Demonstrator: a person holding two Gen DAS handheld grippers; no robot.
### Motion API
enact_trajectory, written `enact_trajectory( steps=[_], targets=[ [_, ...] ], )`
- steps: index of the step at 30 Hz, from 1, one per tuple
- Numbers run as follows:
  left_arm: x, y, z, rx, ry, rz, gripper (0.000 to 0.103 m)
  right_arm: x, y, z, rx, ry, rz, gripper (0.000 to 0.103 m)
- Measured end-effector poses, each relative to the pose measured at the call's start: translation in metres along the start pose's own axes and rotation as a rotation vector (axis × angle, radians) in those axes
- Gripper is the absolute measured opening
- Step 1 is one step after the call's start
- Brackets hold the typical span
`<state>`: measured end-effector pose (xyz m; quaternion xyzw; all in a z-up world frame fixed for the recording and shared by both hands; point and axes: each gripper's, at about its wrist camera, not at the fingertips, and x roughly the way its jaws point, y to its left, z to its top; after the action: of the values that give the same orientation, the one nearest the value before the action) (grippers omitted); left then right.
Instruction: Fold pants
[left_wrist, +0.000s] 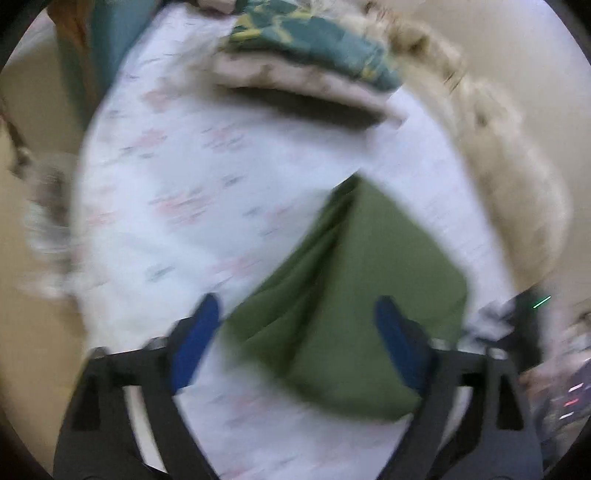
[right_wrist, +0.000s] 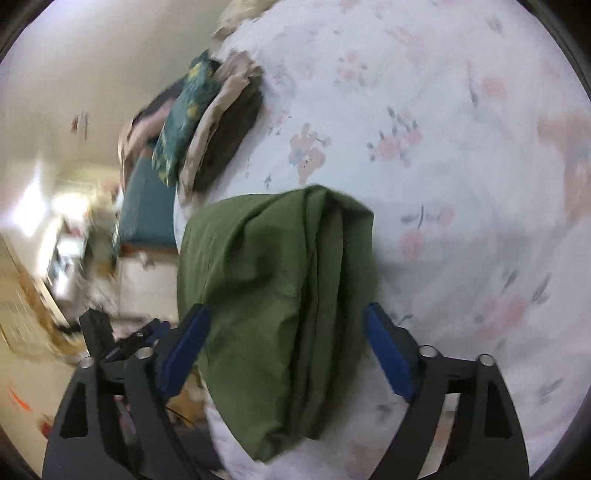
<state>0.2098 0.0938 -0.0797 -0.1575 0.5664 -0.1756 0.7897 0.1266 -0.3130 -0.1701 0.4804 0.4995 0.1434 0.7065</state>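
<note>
Pants: your green pants (right_wrist: 273, 295) lie as a folded bundle on the flowered bedsheet (right_wrist: 443, 147), near the bed's edge, which the right wrist view shows just to the bundle's left.
Left gripper: your left gripper (left_wrist: 299, 343) is spread wide above the bundle, blue pads clear of the cloth, nothing pinched.
Right gripper: your right gripper (right_wrist: 288, 350) is spread wide too, the fabric lying between the pads but not squeezed.
Handling: judge the cloth soft, light and limp; layers will slide and sag if you lift one only.
Where to grip: take the thick folded edge, through all layers, one gripper at each end.
Neighbours: a stack of folded clothes (right_wrist: 207, 125) sits further along the same bed edge, apart from the pants.
Progress: folding looks nearly done.
</note>
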Motion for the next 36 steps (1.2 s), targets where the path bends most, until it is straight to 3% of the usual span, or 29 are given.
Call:
enact_trajectory(
  steps=[2, 8, 10, 14, 15, 17, 18, 19, 20, 22, 27, 29, 32, 34, 36],
  targets=[
    [0.020, -0.006, 0.009, 0.047, 0.039, 0.035, 0.095, 0.009, -0.005, -0.007, 0.031, 0.000, 0.013, 0.090],
    [0.082, -0.049, -0.001, 0.383, 0.175, 0.124, 0.095, 0.041, -0.007, -0.026, -0.003, 0.083, 0.009, 0.090],
    [0.099, -0.043, -0.002, 0.401, 0.217, 0.131, 0.096, 0.055, -0.001, -0.030, -0.042, 0.109, 0.017, 0.090],
    [0.122, -0.019, -0.008, 0.334, 0.342, 0.042, 0.097, 0.069, 0.010, -0.034, -0.123, 0.070, -0.008, 0.086],
    [0.122, -0.019, -0.010, 0.349, 0.338, 0.033, 0.096, 0.073, 0.013, -0.033, -0.132, 0.064, -0.015, 0.082],
    [0.123, -0.023, -0.012, 0.363, 0.334, 0.042, 0.085, 0.077, 0.018, -0.033, -0.154, 0.072, 0.004, 0.044],
    [0.121, -0.026, -0.014, 0.362, 0.338, 0.033, 0.066, 0.077, 0.024, -0.032, -0.176, 0.069, -0.009, 0.040],
    [0.119, -0.031, -0.017, 0.353, 0.345, 0.001, 0.046, 0.075, 0.034, -0.031, -0.223, 0.060, -0.010, 0.028],
    [0.116, -0.037, -0.020, 0.358, 0.339, 0.011, 0.042, 0.072, 0.043, -0.031, -0.265, 0.047, -0.017, 0.023],
    [0.108, -0.047, -0.023, 0.404, 0.298, 0.034, 0.016, 0.067, 0.057, -0.030, -0.313, 0.038, -0.013, 0.020],
    [0.055, -0.070, -0.026, 0.356, 0.115, -0.051, 0.012, 0.035, 0.091, -0.003, -0.419, 0.004, -0.001, 0.019],
    [0.039, -0.075, -0.031, 0.274, 0.062, -0.088, 0.013, 0.023, 0.103, 0.022, -0.459, 0.041, 0.008, 0.019],
    [0.038, -0.078, -0.048, 0.113, 0.045, -0.122, 0.013, 0.024, 0.115, 0.054, -0.518, 0.155, -0.021, 0.020],
    [0.049, -0.075, -0.065, 0.075, 0.079, -0.083, 0.015, 0.035, 0.106, 0.066, -0.538, 0.228, -0.076, 0.024],
    [0.068, -0.078, -0.079, 0.128, 0.092, -0.004, 0.020, 0.048, 0.087, 0.066, -0.529, 0.263, -0.181, 0.032]
  ],
)
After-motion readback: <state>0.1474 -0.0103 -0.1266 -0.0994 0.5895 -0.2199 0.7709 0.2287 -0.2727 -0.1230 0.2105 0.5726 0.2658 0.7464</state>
